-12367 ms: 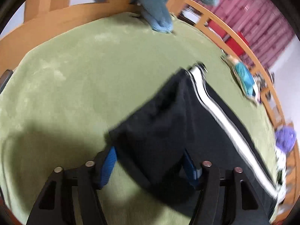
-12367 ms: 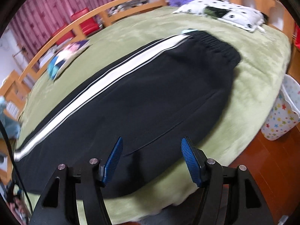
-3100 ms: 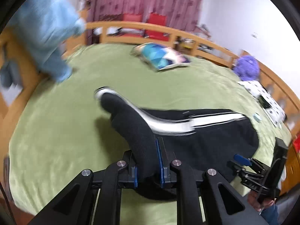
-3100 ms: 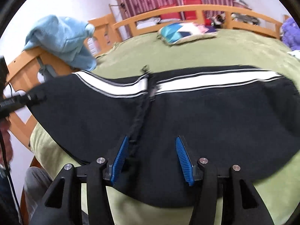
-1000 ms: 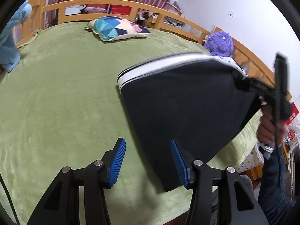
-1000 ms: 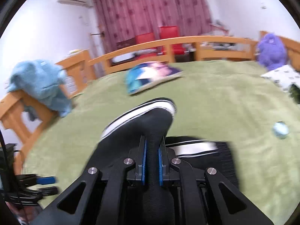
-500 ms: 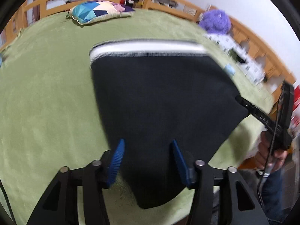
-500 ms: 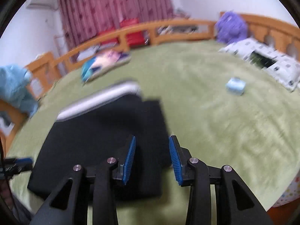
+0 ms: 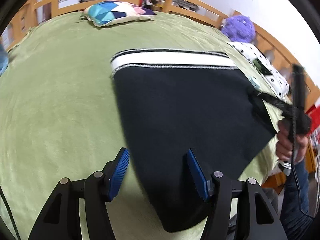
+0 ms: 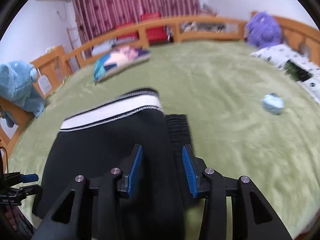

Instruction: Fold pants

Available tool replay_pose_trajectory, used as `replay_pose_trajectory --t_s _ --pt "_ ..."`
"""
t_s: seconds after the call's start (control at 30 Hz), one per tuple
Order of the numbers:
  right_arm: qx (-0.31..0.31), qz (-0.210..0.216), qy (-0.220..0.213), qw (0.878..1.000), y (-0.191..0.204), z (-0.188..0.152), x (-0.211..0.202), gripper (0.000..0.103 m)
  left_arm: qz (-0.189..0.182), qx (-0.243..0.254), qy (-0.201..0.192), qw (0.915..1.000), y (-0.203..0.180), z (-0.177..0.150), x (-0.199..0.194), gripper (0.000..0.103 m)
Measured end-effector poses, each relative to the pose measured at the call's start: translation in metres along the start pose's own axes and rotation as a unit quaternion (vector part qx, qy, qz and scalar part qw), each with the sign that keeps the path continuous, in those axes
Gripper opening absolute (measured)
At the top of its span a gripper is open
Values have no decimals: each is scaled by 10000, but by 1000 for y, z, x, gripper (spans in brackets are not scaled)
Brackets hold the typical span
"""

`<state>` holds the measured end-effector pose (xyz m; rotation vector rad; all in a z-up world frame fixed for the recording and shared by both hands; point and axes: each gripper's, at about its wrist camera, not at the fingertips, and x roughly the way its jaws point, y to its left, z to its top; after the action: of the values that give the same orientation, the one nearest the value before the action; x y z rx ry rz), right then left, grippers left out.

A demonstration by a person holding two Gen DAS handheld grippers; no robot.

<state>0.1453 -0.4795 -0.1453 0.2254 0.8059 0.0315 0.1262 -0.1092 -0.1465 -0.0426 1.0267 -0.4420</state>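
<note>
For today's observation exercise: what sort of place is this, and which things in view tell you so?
Most likely a bedroom. The folded black pants with a white stripe lie on a wide bed under a green fleece blanket, ringed by a wooden bed rail, with a patterned cushion on it.

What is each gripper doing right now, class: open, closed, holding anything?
Left gripper: jaws open, holding nothing, over the folded pants.
Right gripper: jaws open, holding nothing, above the pants.

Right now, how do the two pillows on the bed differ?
The colourful pillow has blue, white and pink patches; the spotted pillow is white with black dots. The colourful one lies by the far rail, the spotted one by the purple plush. Both rest on the green blanket.
</note>
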Motion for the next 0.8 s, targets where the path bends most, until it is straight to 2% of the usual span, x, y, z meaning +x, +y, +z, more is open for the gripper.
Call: replay_pose_trajectory --t_s 0.03,0.07,0.1,0.17,0.2,0.23,0.27,0.3,0.33,0.4,0.43,0.5,0.57,0.67,0.7,0.73,0.8 --pt "-3 -1 164 9999 1 2 11 38 17 -36 -6 10000 3 2 1 58" --pt "-27 -48 206 9998 3 2 17 25 38 -62 -11 10000 5 4 0 58" --pt "-172 -40 -16 9998 7 2 11 9 54 -77 -13 10000 8 6 0 58" --pt "76 339 -417 9985 -4 4 -12 9 60 -85 -41 9999 12 8 -1 58" --pt "457 552 -635 9954 -19 3 -28 9 57 -86 -68 9999 13 9 -2 58" --pt "590 441 -744 9945 -26 2 -33 9 54 -93 -92 9999 14 11 -2 58" --pt "617 139 -762 9951 -34 -1 -33 9 31 -113 -103 9999 15 13 -1 58" --pt "630 -54 -619 9961 -40 -4 -25 9 -11 -140 -103 9998 15 15 1 58" --pt "750 -77 -365 9965 -47 -9 -13 10 -75 -163 -90 9998 15 18 3 58" --pt "968 86 -13 9953 -58 -18 2 22 -220 -204 -75 9995 12 23 9 58" --pt "898 104 -63 9959 -59 -19 -3 25 -298 -222 -64 9993 11 25 12 59" --pt "750 165 -118 9970 -60 -17 -19 49 -439 -236 -31 9988 8 29 20 61" --pt "797 470 -69 9957 -65 -16 -22 64 -587 -292 48 9978 6 33 32 62" --pt "734 956 829 9892 -63 -25 9 65 -832 -410 363 9950 3 35 58 65" --pt "777 991 814 9887 -65 -25 12 73 -849 -455 399 9946 2 33 64 67" --pt "850 1032 799 9878 -67 -27 16 76 -881 -496 411 9940 2 31 70 69" --pt "1015 1268 835 9832 -71 -30 21 76 -1051 -637 417 9915 4 29 82 71"
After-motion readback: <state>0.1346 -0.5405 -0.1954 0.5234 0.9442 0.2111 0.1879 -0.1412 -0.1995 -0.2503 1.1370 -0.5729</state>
